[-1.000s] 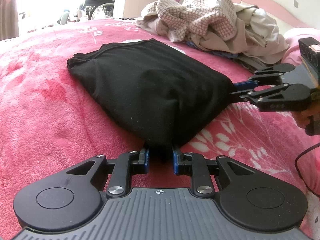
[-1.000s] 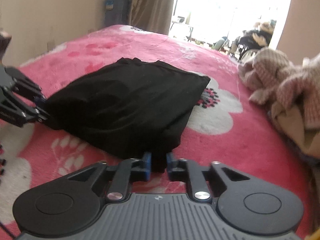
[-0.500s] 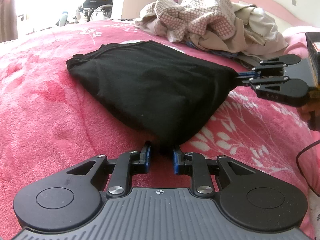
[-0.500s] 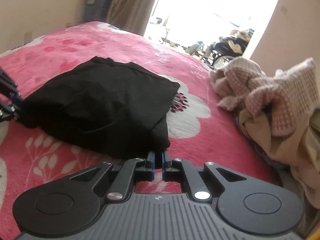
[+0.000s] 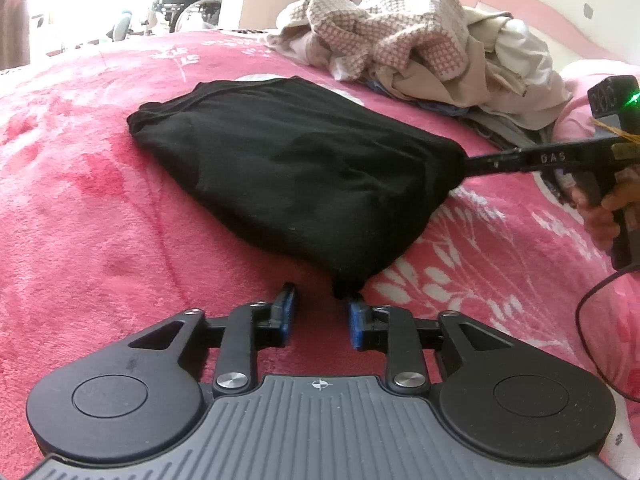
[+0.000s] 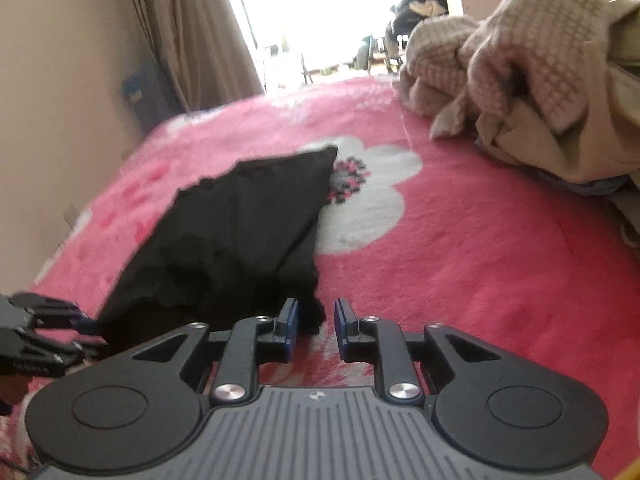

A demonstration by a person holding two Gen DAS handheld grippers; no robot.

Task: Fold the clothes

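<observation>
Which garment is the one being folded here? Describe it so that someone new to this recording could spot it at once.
Start from the pink flowered blanket covering the bed. Near its middle lies a folded black garment, flat and roughly rectangular, in front of a heap of unfolded clothes. It is the only black, neatly folded piece; the heap is beige, white and checked, and crumpled.

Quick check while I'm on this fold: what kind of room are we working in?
Most likely a bedroom in a home. The work surface is a bed with a pink floral blanket and a pink headboard; unfolded laundry is heaped on it, and a curtain hangs beside a bright opening.
</observation>
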